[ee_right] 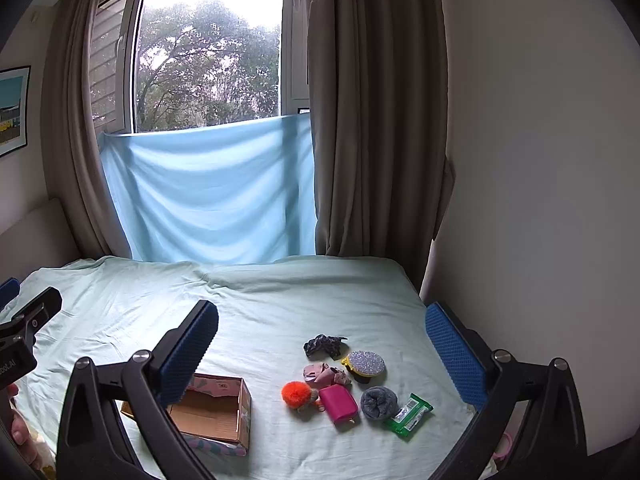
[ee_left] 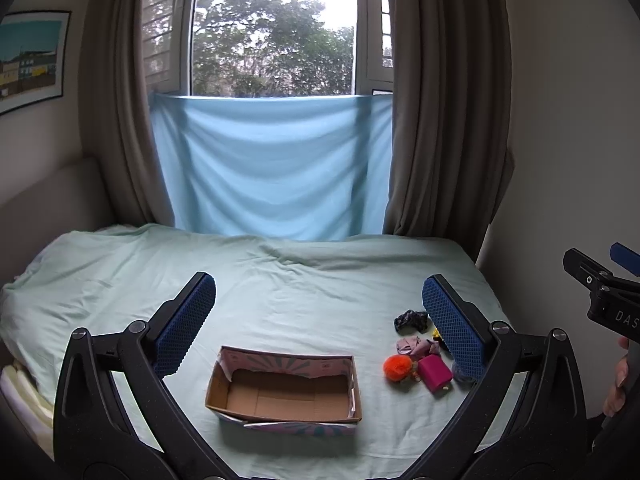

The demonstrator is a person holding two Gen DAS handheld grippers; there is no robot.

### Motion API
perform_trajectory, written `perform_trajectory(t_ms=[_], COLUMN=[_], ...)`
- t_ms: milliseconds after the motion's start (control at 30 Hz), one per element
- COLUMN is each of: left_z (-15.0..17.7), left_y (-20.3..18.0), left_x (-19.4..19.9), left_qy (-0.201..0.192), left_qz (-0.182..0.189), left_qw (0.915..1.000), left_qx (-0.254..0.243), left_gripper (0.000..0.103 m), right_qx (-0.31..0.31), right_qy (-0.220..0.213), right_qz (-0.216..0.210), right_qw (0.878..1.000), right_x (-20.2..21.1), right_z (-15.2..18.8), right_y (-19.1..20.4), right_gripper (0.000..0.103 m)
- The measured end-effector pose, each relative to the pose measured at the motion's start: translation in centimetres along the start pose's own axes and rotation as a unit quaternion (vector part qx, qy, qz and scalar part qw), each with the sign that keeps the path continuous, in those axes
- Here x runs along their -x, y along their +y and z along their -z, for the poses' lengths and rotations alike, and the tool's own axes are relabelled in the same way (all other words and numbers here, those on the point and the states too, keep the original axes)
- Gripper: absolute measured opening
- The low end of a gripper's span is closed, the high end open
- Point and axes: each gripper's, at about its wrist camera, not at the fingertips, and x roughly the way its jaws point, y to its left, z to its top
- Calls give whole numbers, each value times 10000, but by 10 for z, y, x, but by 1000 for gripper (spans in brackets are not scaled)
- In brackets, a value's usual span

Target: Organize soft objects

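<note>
An open, empty cardboard box (ee_left: 280,392) sits on the pale green bed sheet (ee_left: 280,288); it also shows in the right wrist view (ee_right: 216,412). To its right lies a cluster of small items: a dark scrunchie (ee_right: 322,345), a pink bow (ee_right: 324,374), an orange pompom (ee_right: 297,394), a magenta pouch (ee_right: 338,404), a grey rolled sock (ee_right: 378,402), a green tissue pack (ee_right: 409,416) and a glittery round disc (ee_right: 366,364). My left gripper (ee_left: 316,320) is open and empty above the box. My right gripper (ee_right: 320,352) is open and empty above the cluster.
A blue cloth (ee_left: 272,168) hangs under the window between brown curtains (ee_left: 444,120). A white wall (ee_right: 540,200) borders the bed on the right. The right gripper also shows at the edge of the left wrist view (ee_left: 600,280).
</note>
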Motion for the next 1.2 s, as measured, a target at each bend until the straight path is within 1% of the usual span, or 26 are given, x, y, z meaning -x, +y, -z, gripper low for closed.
perform_trajectory(t_ms=[433,1200], left_z=[-3,-5], left_y=[1,-6], left_x=[2,0], left_qy=[-22,-16], left_qz=[1,46], left_qw=[10000,10000], left_qx=[-34,-65], left_gripper=[103,103], right_qx=[-43,-41], right_qy=[48,39], right_qz=[-64,-51], right_qw=[10000,10000], right_x=[-3,0], right_z=[2,-1], right_y=[5,4], right_gripper=[102,102])
